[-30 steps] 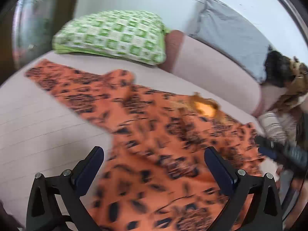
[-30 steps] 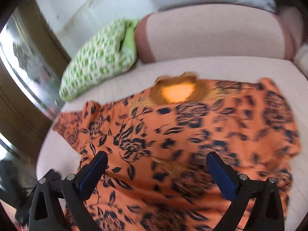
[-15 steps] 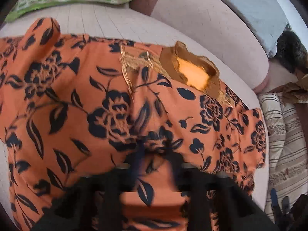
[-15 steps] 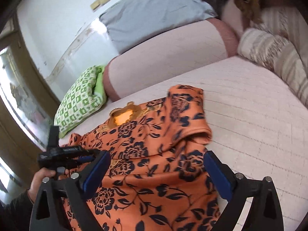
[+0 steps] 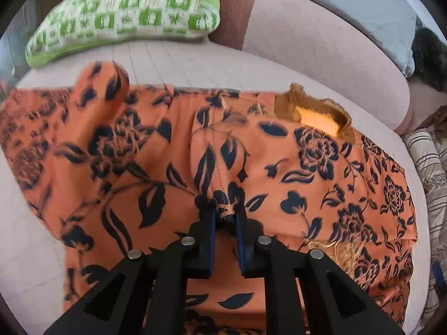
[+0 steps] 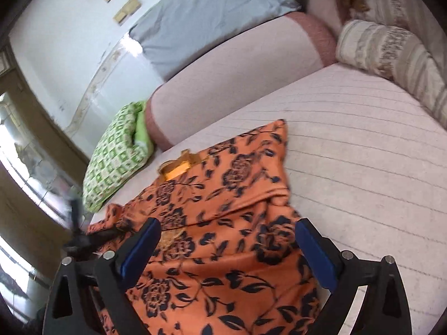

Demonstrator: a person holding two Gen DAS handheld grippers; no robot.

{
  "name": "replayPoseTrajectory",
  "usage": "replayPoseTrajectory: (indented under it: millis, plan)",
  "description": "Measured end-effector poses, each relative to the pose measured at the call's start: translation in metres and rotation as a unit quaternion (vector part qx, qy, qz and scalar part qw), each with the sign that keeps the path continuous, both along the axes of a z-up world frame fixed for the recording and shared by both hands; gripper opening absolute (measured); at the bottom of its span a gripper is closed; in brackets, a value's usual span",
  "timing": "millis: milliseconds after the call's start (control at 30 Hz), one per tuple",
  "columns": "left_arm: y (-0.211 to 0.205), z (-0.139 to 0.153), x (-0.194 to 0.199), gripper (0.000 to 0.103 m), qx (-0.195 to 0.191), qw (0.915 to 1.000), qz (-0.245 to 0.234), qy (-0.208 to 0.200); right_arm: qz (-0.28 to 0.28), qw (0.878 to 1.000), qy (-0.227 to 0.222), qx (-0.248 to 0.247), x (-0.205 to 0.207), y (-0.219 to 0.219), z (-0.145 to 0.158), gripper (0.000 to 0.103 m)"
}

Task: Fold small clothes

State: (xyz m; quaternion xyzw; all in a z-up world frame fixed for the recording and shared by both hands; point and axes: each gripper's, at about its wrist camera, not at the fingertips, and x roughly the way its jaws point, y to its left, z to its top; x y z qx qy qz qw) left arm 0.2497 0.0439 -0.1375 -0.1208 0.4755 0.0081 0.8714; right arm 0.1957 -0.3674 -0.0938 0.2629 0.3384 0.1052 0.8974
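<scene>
Orange garment (image 5: 279,167): thin, soft cloth printed with dark navy roses and leaves, spread across the mattress with shallow wrinkles; in the right wrist view (image 6: 223,223) one sleeve lies folded in over the body.
Neckline (image 5: 315,111): gathered brownish-gold ribbed trim, frilled at the edge, with a paler orange lining showing inside.
Mattress (image 5: 173,61): pale pink quilted fabric, stitched in long parallel lines, slightly rounded at its edge.
Bolster (image 5: 307,44): long, smooth, pink cylinder behind the garment, with a rust-brown end band.
Green pillow (image 5: 125,14): plump, white-and-green checked weave, lying at the bolster's end.
Grey pillow (image 6: 201,25): plain matte cloth leaning on the wall above the bolster.
Striped pillow (image 6: 391,53): beige patterned bands, soft and rounded, at the far corner.
Left tongs (image 5: 225,217): black frame, blue pads; the jaws have just been closing and now stand narrow, pinching a small puckered bunch of the garment's cloth.
Right tongs (image 6: 227,240): jaws wide apart, blue pads to either side over the garment's lower part, gripping nothing.
</scene>
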Motion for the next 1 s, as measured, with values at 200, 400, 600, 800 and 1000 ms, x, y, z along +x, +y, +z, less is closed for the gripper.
replayPoseTrajectory:
  millis: [200, 400, 600, 800, 1000]
  plan:
    - [-0.001, -0.001, -0.006, 0.016, 0.002, 0.9999, -0.01, -0.004, 0.011, 0.986, 0.03, 0.161, 0.054, -0.019, -0.005, 0.098]
    - [-0.003, 0.002, 0.003, 0.018, 0.018, 0.9994, -0.028, -0.007, 0.0, 0.969, 0.138, 0.203, 0.109, -0.03, -0.068, 0.082]
    - [-0.007, 0.035, -0.017, 0.024, 0.022, 0.9947, -0.06, -0.081, -0.009, 0.979, 0.104, 0.174, 0.083, -0.032, -0.046, 0.078]
    - [-0.02, -0.003, 0.006, 0.036, 0.018, 0.9973, -0.071, 0.001, 0.037, 0.981, 0.12, 0.146, 0.121, -0.016, -0.057, 0.085]
    - [-0.022, 0.019, -0.009, 0.038, 0.035, 0.9945, -0.083, -0.053, 0.018, 0.983, 0.097, 0.156, 0.112, -0.025, -0.038, 0.082]
